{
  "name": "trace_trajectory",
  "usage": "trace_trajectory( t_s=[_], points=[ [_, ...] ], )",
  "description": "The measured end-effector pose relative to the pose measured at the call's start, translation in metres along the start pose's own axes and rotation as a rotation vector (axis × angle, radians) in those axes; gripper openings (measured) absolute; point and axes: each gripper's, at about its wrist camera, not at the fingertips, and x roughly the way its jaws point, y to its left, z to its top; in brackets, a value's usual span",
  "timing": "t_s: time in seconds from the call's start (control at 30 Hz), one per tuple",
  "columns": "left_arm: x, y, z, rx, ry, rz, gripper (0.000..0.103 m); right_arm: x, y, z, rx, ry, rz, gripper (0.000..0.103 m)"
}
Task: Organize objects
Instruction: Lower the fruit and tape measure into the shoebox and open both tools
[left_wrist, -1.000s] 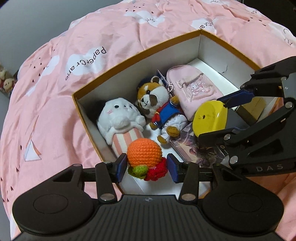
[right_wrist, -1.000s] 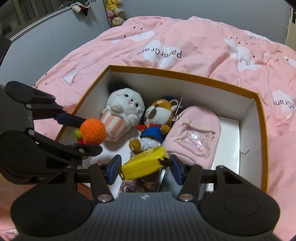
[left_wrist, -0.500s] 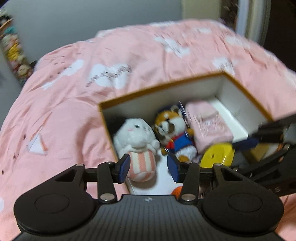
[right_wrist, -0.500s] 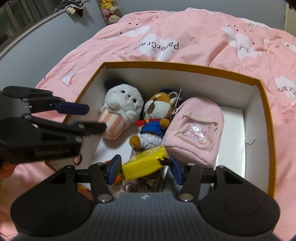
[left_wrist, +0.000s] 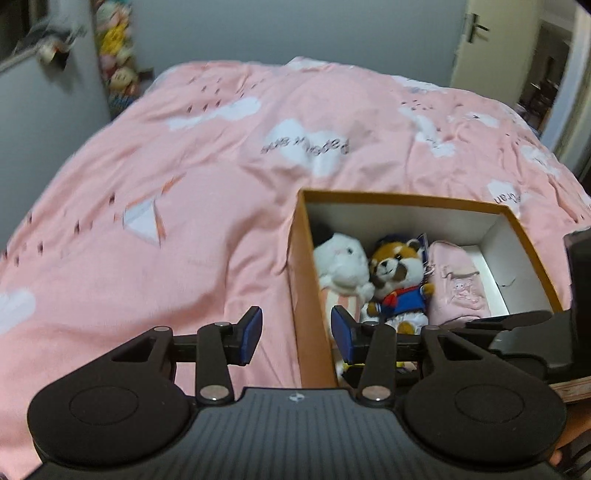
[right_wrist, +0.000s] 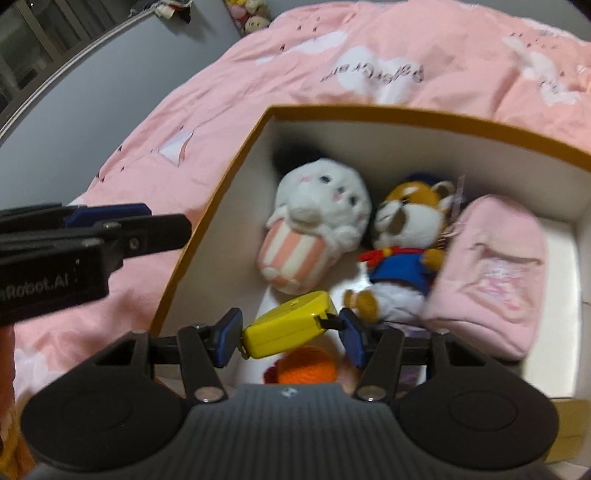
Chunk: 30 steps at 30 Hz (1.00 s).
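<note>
Our right tool (right_wrist: 291, 334) grips the yellow tape measure (right_wrist: 290, 328) above the crocheted orange (right_wrist: 308, 369); we lower gently beside it before releasing. Our left tool (left_wrist: 296, 334) hangs open, empty.

Left view looks across the bed from the box's (left_wrist: 399, 202) left wall; right view looks steeply down into the box (right_wrist: 388, 114), close. Both share its toys.
</note>
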Motion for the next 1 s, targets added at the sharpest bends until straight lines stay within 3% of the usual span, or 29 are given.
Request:
trace_trajectory(
  t_s=[0.27,0.57,0.8,0.9,1.0],
  points=[
    [-0.001,0.012,-0.009,-0.092,-0.002,-0.029,0.051,0.025,0.006,0.004,0.001,0.069,0.004,0.059],
    [-0.006,0.010,-0.011,-0.091,-0.006,-0.026,0.051,0.012,0.003,0.004,0.005,0.043,-0.008,0.058],
    [-0.016,0.008,-0.012,-0.102,-0.020,-0.037,0.051,-0.008,-0.001,-0.002,0.029,0.012,-0.023,0.032],
    [-0.016,0.007,-0.012,-0.100,-0.020,-0.036,0.051,-0.013,0.001,-0.007,-0.002,0.028,-0.017,0.018],
    [-0.015,0.011,-0.012,-0.114,-0.017,-0.026,0.051,-0.006,0.006,-0.008,-0.043,0.046,-0.038,0.011]
  ],
)
